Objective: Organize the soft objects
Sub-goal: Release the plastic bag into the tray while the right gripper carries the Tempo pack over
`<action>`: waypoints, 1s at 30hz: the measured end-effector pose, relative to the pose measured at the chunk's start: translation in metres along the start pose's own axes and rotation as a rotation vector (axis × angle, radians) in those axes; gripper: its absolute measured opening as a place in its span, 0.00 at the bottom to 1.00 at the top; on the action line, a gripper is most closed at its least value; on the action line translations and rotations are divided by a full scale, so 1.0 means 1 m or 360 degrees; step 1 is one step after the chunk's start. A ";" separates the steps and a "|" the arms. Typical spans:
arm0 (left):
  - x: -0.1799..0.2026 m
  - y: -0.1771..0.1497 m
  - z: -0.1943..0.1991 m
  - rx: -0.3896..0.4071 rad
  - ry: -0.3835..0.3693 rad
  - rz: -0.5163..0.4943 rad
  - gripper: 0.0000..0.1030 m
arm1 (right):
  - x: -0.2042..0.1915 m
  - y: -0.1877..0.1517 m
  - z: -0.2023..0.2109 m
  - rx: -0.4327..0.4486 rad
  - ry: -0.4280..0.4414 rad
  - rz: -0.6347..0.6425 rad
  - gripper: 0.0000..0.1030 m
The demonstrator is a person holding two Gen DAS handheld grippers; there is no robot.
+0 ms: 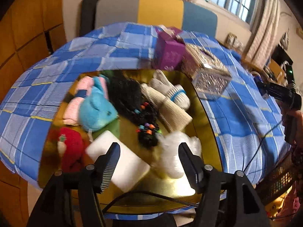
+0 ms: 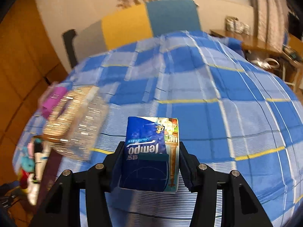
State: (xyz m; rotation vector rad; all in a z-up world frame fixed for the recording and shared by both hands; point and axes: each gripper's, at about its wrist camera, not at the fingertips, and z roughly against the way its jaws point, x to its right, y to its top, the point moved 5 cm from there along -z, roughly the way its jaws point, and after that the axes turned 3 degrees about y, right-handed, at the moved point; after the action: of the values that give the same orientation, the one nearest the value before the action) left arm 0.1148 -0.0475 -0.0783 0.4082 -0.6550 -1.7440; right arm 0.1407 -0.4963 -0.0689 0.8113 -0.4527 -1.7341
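My left gripper (image 1: 149,162) hangs with jaws apart above the gold tray (image 1: 206,113) of soft toys, while my right gripper (image 2: 150,162) clamps the tissue pack (image 2: 151,151) over the bed, which could slip if squeezed unevenly.

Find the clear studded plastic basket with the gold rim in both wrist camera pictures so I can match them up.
Left wrist view: the clear studded plastic basket with the gold rim sits right of centre, above the gold tray, on the blue checked cloth.
Right wrist view: the basket is at the left, blurred, on the same cloth.
Shared landmark: the purple box right beside the basket, on its left in both.
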 end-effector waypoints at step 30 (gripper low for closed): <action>-0.131 -0.030 0.046 0.0237 0.0104 0.0597 0.63 | -0.385 -0.113 -0.065 -0.0424 0.0662 0.0728 0.52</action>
State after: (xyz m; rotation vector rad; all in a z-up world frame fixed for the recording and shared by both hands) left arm 0.1004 0.0929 -0.0696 0.4133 -0.7636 -1.3267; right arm 0.1681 -0.0905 -0.0766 0.7769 -0.1059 -1.1345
